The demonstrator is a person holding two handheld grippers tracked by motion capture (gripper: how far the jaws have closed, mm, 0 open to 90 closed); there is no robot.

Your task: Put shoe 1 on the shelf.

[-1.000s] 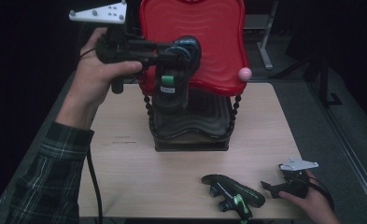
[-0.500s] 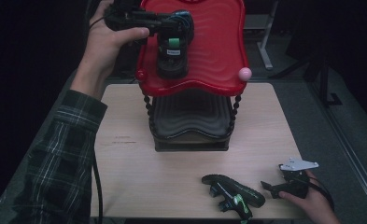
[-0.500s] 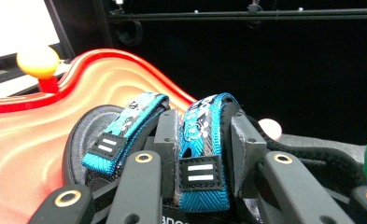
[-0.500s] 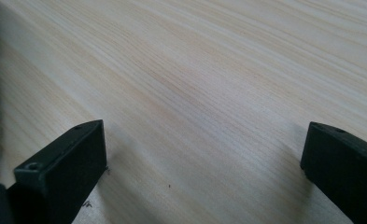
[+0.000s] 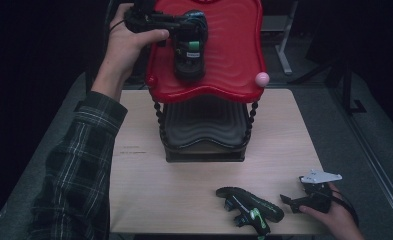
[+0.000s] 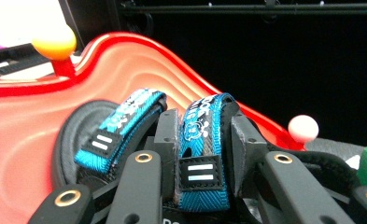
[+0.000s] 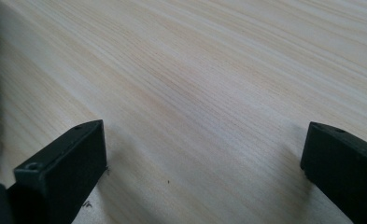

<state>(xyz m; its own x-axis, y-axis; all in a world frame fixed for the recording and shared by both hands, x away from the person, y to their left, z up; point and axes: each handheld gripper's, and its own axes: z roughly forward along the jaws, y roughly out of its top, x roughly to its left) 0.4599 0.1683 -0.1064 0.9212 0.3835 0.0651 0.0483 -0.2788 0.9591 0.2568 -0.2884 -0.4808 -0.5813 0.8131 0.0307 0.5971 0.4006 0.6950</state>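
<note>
A black sandal [image 5: 189, 57] with blue straps [image 6: 125, 126] and a green tag lies on the red top tray [image 5: 229, 50] of a two-tier stand. My left gripper [image 5: 183, 31] reaches in from the tray's left side, held by a hand in a plaid sleeve. In the left gripper view its jaws are shut on the sandal's middle blue strap [image 6: 201, 154]. A second matching sandal [image 5: 251, 209] lies on the wooden table [image 5: 144, 190] near the front edge. Just right of it my right gripper [image 5: 288, 200] rests low over bare tabletop [image 7: 218, 70], open and holding nothing.
Under the red tray sits a black ribbed tray [image 5: 204, 125] on beaded posts. A pink ball knob [image 5: 261, 78] tops the stand's right front corner, and an orange knob [image 6: 54, 42] shows at a far corner. Dark floor and stand legs lie beyond the table.
My left gripper carried the sandal up and away from me, from in front of the stand onto the red top tray. The right gripper and the second sandal stayed still.
</note>
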